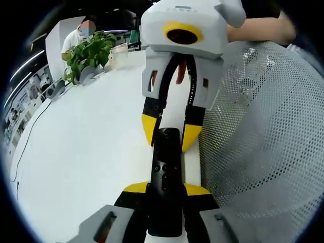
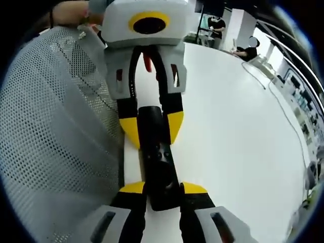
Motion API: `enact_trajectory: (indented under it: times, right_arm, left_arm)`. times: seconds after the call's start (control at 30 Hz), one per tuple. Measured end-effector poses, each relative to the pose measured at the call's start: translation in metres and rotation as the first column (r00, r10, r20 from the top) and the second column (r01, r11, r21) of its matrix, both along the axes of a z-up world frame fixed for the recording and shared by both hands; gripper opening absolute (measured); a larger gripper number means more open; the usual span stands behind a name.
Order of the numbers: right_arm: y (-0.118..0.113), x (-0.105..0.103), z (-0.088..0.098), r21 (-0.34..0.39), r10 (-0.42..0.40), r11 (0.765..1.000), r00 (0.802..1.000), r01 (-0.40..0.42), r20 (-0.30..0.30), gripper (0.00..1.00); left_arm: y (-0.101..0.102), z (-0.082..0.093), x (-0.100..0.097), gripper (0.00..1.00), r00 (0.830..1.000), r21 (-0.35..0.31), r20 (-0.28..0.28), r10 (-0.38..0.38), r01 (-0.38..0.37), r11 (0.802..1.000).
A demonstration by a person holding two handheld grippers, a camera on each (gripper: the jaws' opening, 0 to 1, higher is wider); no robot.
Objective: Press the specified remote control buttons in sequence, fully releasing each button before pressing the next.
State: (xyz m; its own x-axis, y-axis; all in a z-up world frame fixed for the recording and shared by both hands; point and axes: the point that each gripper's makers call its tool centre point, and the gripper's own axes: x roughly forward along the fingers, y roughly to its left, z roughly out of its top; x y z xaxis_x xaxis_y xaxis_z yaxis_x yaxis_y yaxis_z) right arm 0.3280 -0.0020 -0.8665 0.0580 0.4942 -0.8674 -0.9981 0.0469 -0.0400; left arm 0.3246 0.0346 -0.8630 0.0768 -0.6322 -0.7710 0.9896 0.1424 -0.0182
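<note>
A slim black remote (image 1: 164, 167) with small buttons on its face hangs above the white table (image 1: 91, 152), held at both ends. My left gripper (image 1: 167, 188) is shut on its near end, yellow tips pressed to both sides. Facing it from the top of the left gripper view, my right gripper (image 1: 170, 131) clamps the far end. In the right gripper view the same remote (image 2: 158, 157) runs from my right gripper (image 2: 163, 188) up to my left gripper (image 2: 152, 126), both shut on it. A hand at the top edge holds each facing gripper.
A grey mesh chair back (image 1: 263, 126) stands close beside the remote, also in the right gripper view (image 2: 55, 126). A leafy plant (image 1: 88, 53), a seated person (image 1: 76, 38) and a cable (image 1: 25, 142) lie at the table's far side. More people (image 2: 248, 48) sit beyond.
</note>
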Motion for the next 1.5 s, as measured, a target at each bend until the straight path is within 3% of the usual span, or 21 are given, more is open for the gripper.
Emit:
enact_trajectory:
  times: [0.33, 0.4, 0.6, 0.7, 0.97, 1.13, 1.4, 1.5]
  right_arm:
    - [0.000, 0.001, 0.000, 0.001, -0.001, 1.000, 1.000, 0.001, -0.013, 0.21]
    - [0.000, 0.001, 0.000, 0.000, -0.012, 1.000, 1.000, 0.012, -0.012, 0.21]
    - [0.002, 0.007, 0.001, 0.018, -0.086, 0.996, 0.996, 0.086, -0.038, 0.20]
    - [0.001, 0.008, 0.000, 0.016, -0.098, 0.995, 0.995, 0.099, -0.035, 0.20]
    - [0.002, 0.012, 0.000, 0.020, -0.123, 0.992, 0.992, 0.124, -0.032, 0.20]
    - [0.002, 0.012, 0.000, 0.023, -0.129, 0.991, 0.991, 0.130, -0.037, 0.20]
    - [0.003, 0.014, 0.001, 0.033, -0.137, 0.990, 0.990, 0.138, -0.039, 0.20]
    - [0.003, 0.014, 0.001, 0.035, -0.138, 0.990, 0.990, 0.139, -0.039, 0.20]
  left_arm:
    - [0.000, 0.000, 0.001, 0.25, 1.000, -0.006, -0.013, 0.015, -0.015, 1.000]
    - [-0.001, 0.001, 0.003, 0.26, 0.997, -0.015, -0.044, 0.061, -0.062, 0.998]
    - [-0.005, 0.003, 0.008, 0.42, 0.988, -0.018, -0.077, 0.135, -0.137, 0.990]
    - [-0.009, 0.013, 0.013, 0.49, 0.980, -0.062, -0.085, 0.180, -0.186, 0.981]
    - [-0.008, 0.034, 0.025, 0.68, 0.967, -0.114, -0.051, 0.249, -0.254, 0.961]
    - [-0.001, 0.051, 0.035, 0.76, 0.939, -0.151, -0.039, 0.341, -0.343, 0.927]
    - [0.006, 0.074, 0.039, 0.90, 0.908, -0.222, -0.041, 0.417, -0.415, 0.882]
    - [0.008, 0.087, 0.041, 0.97, 0.889, -0.274, -0.054, 0.454, -0.450, 0.850]
